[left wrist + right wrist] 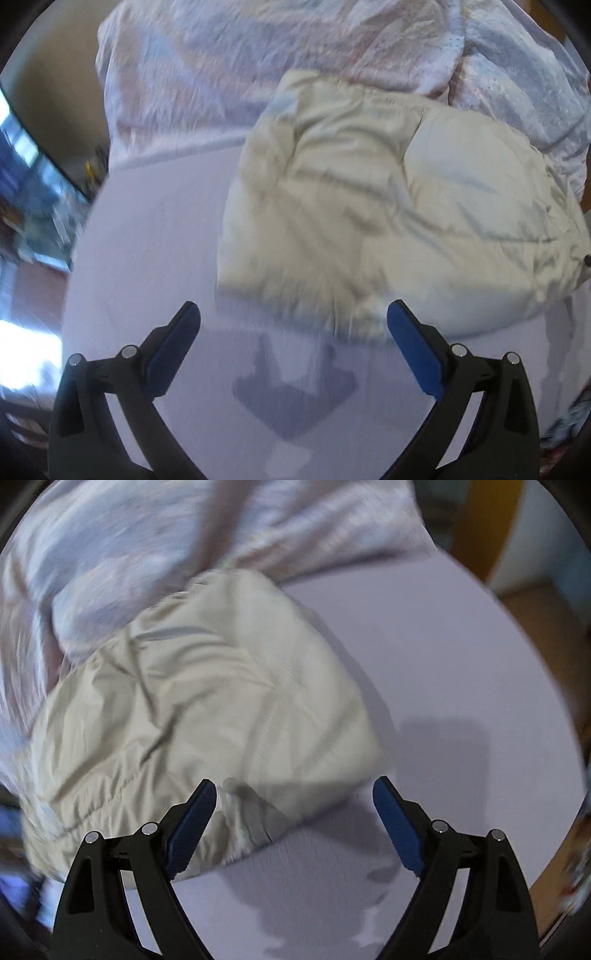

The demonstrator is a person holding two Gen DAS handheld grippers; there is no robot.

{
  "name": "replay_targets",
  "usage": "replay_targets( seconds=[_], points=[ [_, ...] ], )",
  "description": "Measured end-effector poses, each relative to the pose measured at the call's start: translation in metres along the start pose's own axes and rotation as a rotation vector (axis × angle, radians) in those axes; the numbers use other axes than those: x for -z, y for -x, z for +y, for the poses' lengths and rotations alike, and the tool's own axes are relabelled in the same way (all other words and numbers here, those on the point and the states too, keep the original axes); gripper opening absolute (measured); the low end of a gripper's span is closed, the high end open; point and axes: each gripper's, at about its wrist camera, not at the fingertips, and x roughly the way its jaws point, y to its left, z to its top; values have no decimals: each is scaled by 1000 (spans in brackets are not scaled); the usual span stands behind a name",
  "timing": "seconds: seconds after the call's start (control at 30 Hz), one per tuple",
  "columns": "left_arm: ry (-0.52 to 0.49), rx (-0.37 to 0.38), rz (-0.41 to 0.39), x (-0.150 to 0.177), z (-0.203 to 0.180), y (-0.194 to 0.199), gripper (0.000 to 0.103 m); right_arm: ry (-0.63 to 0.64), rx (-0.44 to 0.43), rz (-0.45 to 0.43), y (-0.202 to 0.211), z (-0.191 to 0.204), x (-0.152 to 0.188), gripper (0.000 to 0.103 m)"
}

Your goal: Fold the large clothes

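Here, one folded cream garment (388, 206) — left gripper (293, 325) and right gripper (294, 801) both wide, empty.

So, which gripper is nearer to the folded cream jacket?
Right. The right gripper hangs open directly over the cream jacket at its near edge. The left gripper, also open, hangs mostly over the bare lilac sheet, just short of the jacket's corner.

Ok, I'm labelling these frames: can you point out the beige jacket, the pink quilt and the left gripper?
Beige jacket (207, 709): right wrist view, middle of its wrinkled top.
Pink quilt (229, 62): left wrist view, rumpled fabric behind the jacket.
Left gripper (293, 325): left wrist view, midway between its open blue-padded fingertips.
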Motion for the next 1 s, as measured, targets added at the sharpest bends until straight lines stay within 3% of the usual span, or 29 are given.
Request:
replay_targets(
  seconds=[0.17,0.23,0.43,0.67,1.0],
  points=[
    [137,114,55,3,8,-16,99,-141,-213,85,-23,-19,4,88],
    [191,140,68,3,4,-22,99,-164,-249,100,-31,-19,4,88],
    [273,147,111,-11,-2,-46,95,-217,-266,142,-54,-21,4,88],
    [388,184,109,-25,7,-61,89,-245,-307,124,-62,-25,-3,89],
    [404,135,64,-34,2,-66,74,-250,-298,80,-62,-10,-4,67]
  ],
)
